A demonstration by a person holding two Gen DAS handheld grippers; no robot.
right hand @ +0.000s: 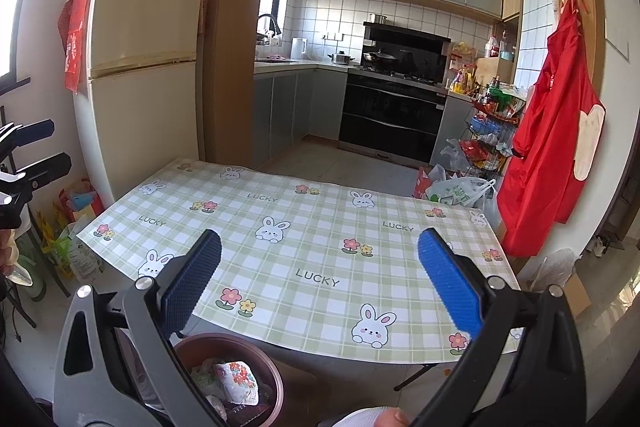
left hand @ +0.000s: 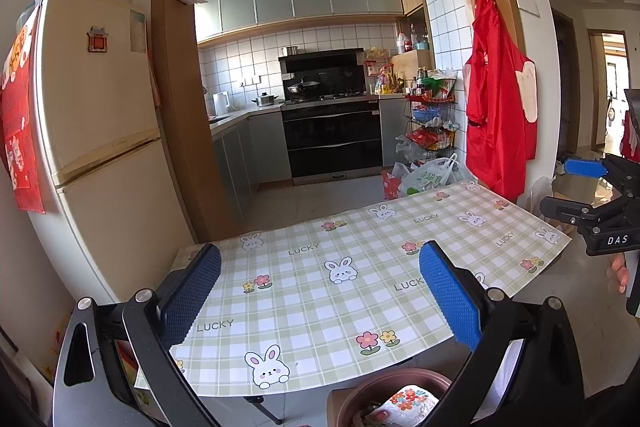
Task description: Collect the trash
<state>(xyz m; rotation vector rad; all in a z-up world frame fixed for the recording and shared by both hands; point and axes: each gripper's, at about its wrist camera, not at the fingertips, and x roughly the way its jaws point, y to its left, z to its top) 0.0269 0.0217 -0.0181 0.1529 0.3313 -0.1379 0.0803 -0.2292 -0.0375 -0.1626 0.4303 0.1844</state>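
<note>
The left gripper (left hand: pixel 320 291) hangs wide open and empty above the table (left hand: pixel 360 227); the right gripper (right hand: pixel 320 283) likewise, gaping over its near edge; a crumpled floral wrapper (right hand: pixel 236 381) lies in the brown bin (right hand: pixel 276 383) below that edge, beneath both tools.

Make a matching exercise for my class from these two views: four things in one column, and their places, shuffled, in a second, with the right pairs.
Things
1. apron
2. trash bin
3. refrigerator
4. wok

Places
A. on the stove
B. left of the kitchen doorway
C. hanging on the wall at right
D. on the floor at the table's near edge

Pairs: 1-C, 2-D, 3-B, 4-A
</note>
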